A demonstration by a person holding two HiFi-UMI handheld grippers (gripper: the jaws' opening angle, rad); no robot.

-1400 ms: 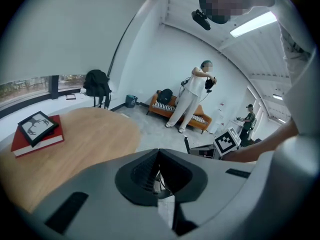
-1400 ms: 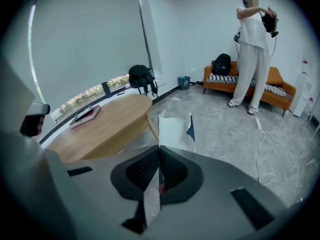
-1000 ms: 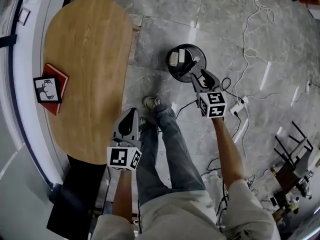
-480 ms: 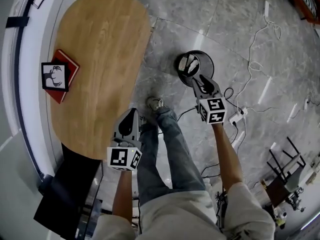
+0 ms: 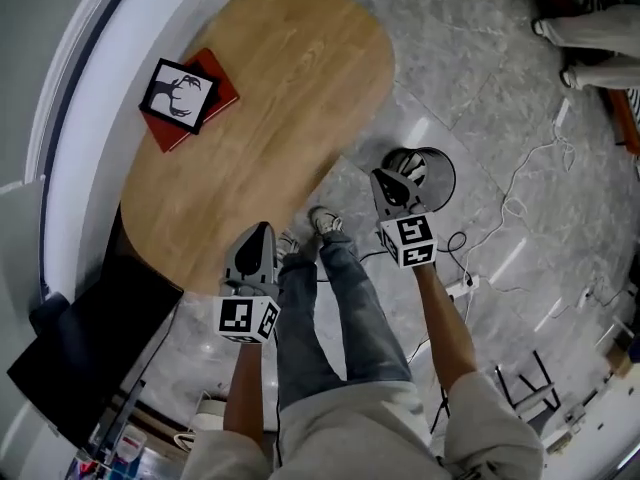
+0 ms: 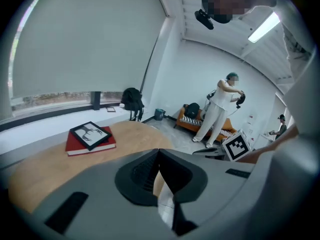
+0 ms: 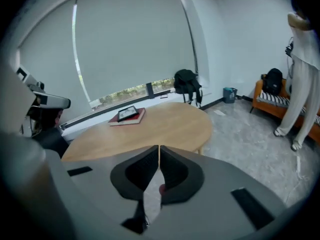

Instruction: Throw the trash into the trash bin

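Observation:
The black round trash bin (image 5: 443, 171) stands on the grey stone floor right of the table, with pale trash (image 5: 413, 167) showing inside it. My right gripper (image 5: 384, 179) hovers at the bin's left rim and covers part of it. Its jaws have just been closing and now meet with nothing between them (image 7: 159, 149). My left gripper (image 5: 259, 231) is held over the table's near edge, above my shoe. Its jaws are also shut and empty (image 6: 159, 153). Both gripper views look across the table, not at the bin.
An oval wooden table (image 5: 270, 108) carries a red book with a framed picture (image 5: 186, 94) on it. My jeans leg (image 5: 340, 308) is between the grippers. Cables and a power strip (image 5: 463, 286) lie on the floor near the bin. A person in white (image 6: 220, 109) stands by an orange sofa (image 6: 189, 120).
The right gripper has left its place over the bin's opening, drawn back to the rim and closed its jaws. The whole head view has swung, shifting table and bin rightwards.

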